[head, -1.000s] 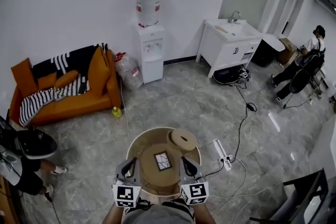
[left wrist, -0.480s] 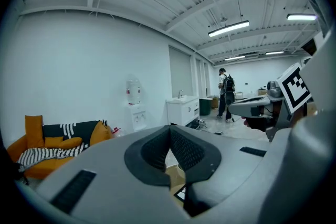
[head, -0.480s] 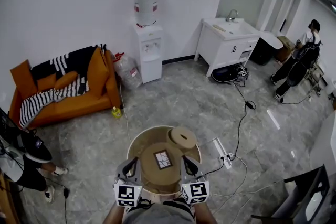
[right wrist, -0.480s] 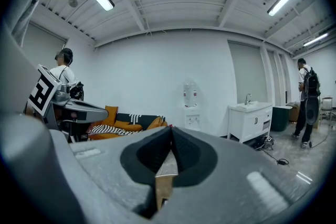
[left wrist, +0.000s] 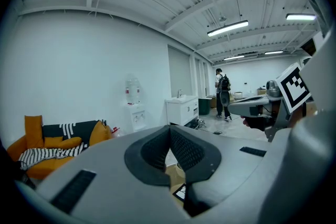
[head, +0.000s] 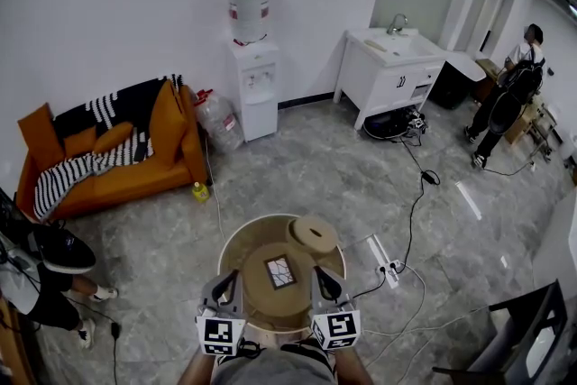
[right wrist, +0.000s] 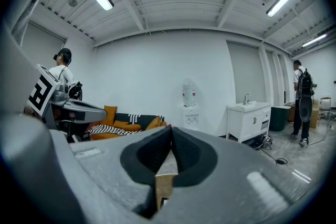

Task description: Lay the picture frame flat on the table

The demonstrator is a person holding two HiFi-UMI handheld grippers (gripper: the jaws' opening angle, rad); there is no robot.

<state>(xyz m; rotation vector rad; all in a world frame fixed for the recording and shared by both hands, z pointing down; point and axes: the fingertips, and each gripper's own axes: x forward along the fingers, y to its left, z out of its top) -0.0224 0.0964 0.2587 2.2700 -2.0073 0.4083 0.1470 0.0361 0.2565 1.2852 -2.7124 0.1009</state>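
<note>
The picture frame [head: 279, 272] lies flat near the middle of the round table [head: 242, 239], just beyond the left gripper [head: 224, 279] and right gripper [head: 323, 277]. Both grippers have their jaws closed together on nothing. The far water bottle [head: 251, 9] has a red label too small to read.

Head view: high, steeply down, well above round tan wooden table [head: 245, 243]; wide floor spread.
Left gripper [head: 224, 282] view, right gripper [head: 322, 278] view: low at table's near edge, side by side, near level, facing white wall.
All three share orange sofa [head: 171, 135], white water dispenser [head: 257, 90], white sink cabinet [head: 388, 81].
Each gripper view catches other gripper at frame edge.
</note>
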